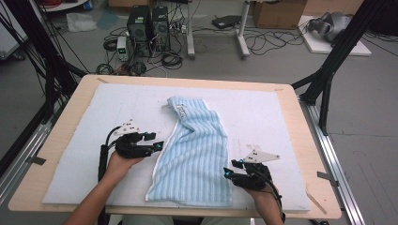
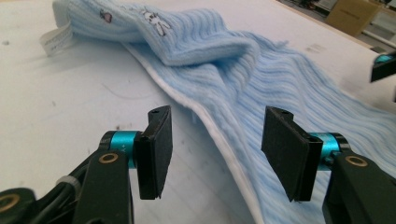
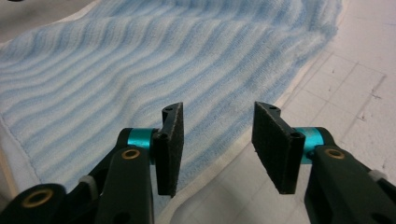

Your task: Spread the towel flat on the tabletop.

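A light blue ribbed towel (image 1: 195, 150) lies lengthwise on the white mat, its far end folded and bunched. In the left gripper view the towel (image 2: 261, 79) shows small printed figures and a white label at its far end. My left gripper (image 1: 158, 142) stands open at the towel's left white edge, jaws straddling that edge (image 2: 215, 154). My right gripper (image 1: 229, 169) is open at the towel's near right side; its jaws (image 3: 217, 144) straddle the pale hem there, with nothing clamped.
The white mat (image 1: 84, 140) covers most of a wooden table (image 1: 70, 101). Bare mat lies left and right of the towel. Beyond the table stand computer towers (image 1: 148, 23), cables, cardboard boxes and black frame legs on the floor.
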Demonstrator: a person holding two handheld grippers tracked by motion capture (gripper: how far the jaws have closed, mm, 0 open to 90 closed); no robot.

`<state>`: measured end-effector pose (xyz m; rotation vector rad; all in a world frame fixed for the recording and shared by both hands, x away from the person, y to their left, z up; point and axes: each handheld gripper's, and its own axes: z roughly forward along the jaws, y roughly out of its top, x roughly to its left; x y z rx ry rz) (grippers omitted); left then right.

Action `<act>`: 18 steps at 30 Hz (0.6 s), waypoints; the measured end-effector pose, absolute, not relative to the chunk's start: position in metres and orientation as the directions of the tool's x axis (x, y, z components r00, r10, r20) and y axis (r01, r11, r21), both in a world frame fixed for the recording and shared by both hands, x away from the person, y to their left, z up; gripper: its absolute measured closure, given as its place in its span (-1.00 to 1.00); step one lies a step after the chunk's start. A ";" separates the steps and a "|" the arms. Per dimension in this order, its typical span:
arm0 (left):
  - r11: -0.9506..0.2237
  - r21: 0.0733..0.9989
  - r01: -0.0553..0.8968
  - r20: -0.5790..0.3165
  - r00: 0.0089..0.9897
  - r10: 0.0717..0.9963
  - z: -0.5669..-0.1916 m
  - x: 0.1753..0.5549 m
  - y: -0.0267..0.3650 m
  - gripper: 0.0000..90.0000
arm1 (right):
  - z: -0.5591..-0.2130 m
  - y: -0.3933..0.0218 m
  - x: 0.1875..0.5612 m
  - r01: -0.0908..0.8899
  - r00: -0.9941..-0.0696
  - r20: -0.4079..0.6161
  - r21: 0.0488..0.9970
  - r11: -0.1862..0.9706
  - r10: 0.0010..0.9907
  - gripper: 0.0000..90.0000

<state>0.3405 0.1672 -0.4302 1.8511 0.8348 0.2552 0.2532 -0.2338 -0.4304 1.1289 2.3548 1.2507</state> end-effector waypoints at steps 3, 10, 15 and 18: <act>-0.219 0.876 0.430 -0.186 0.719 0.670 -0.434 0.352 0.153 -0.04 | -0.431 -0.234 0.253 0.518 -0.668 0.130 0.788 0.332 0.733 0.13; -0.220 0.861 0.458 -0.188 0.691 0.698 -0.440 0.370 0.125 -0.03 | -0.430 -0.235 0.252 0.507 -0.669 0.120 0.795 0.332 0.734 0.16; -0.304 0.820 0.485 -0.148 0.693 0.705 -0.448 0.373 0.113 0.17 | -0.430 -0.238 0.252 0.503 -0.665 0.121 0.801 0.323 0.737 0.16; -0.387 0.794 0.469 -0.080 0.711 0.698 -0.451 0.372 0.112 0.51 | -0.430 -0.237 0.252 0.503 -0.666 0.119 0.800 0.326 0.736 0.15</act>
